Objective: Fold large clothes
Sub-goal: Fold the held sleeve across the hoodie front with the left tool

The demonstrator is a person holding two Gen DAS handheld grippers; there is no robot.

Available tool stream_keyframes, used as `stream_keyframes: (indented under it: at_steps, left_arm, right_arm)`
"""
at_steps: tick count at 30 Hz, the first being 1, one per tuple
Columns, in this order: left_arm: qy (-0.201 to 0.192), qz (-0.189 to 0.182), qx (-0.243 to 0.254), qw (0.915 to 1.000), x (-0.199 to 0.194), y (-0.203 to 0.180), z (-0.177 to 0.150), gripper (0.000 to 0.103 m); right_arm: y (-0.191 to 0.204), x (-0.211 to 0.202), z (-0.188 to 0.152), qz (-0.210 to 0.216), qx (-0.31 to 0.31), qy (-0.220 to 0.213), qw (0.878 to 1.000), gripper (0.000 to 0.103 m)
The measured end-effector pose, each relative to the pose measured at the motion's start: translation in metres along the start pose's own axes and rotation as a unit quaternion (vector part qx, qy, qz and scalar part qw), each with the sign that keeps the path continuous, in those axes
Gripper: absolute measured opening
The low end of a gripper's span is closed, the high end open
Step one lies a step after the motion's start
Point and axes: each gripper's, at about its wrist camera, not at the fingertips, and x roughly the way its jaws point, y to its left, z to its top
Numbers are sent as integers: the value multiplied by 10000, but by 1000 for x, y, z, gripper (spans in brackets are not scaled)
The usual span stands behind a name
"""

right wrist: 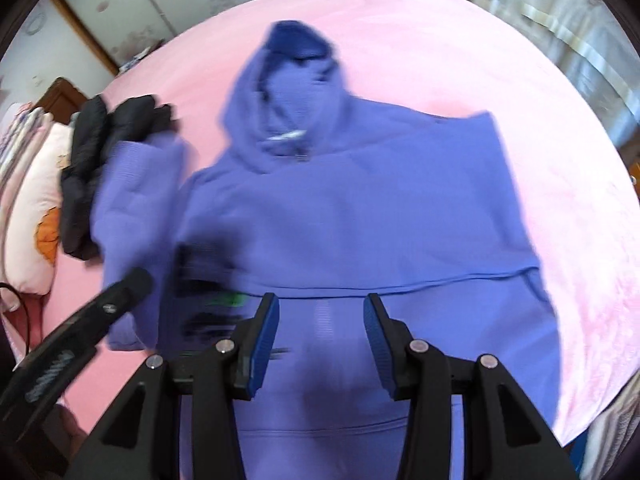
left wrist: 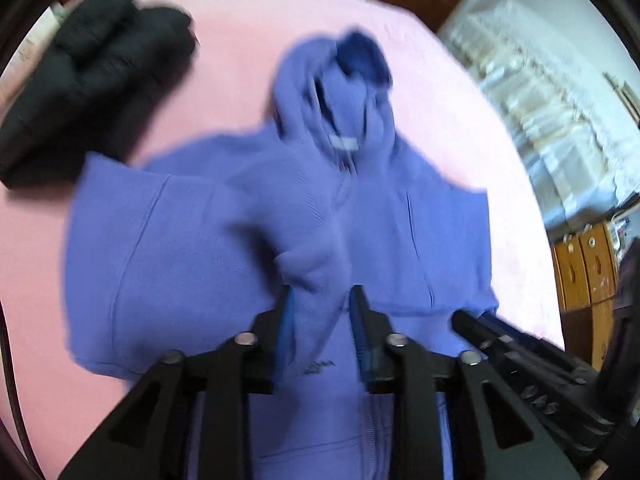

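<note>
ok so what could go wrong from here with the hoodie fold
The purple hoodie has a sleeve lying by the black jacket, so a careless pull may drag that jacket along. Both the left gripper and right gripper look empty, so the loose folds could slump open on the pink sheet.

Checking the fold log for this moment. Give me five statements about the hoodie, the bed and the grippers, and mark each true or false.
1. The purple hoodie lies on a pink bedsheet. True.
2. A black garment lies on the hoodie's hood. False: it lies apart from the hood, beside a sleeve.
3. The right gripper is clamped on the hem. False: its jaws stand apart with no cloth between them.
4. The hood points away from both cameras. True.
5. The left gripper holds the black garment. False: its jaws are parted over the hoodie, gripping nothing.
</note>
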Motion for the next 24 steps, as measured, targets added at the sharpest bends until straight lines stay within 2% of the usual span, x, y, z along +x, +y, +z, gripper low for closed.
stream_keyframes:
  at_steps: [3,6,9,11,14,20,24]
  left_arm:
    - [114,-69,-225,9997,12,-6,-8,29]
    - [-5,-79,-306,9995,-2,-3,-17,30]
    - [-152,55,-429,9990,-17,20,-26,30]
    - [-240,210,-570,9979,-29,36,-29,32]
    - [-332,642,-804,9941,-42,73,-40,43]
    - [-99,1252,-1371,9826,-38,140,-61,44]
    - [132,1329,-1587,9782,-26,165,-78,44]
  right_arm:
    - [-25,7,1,-41,124,35,9999,44]
    - [-37,12,3,66,196,65,9998,44]
    - [-34,14,6,261,93,88,9996,44]
    - [-26,16,8,304,-76,109,9995,44]
    - [-14,21,12,346,-344,110,9987,44]
    - [-3,44,19,448,-520,211,9974,44]
    - [2,67,25,397,-643,291,9967,44]
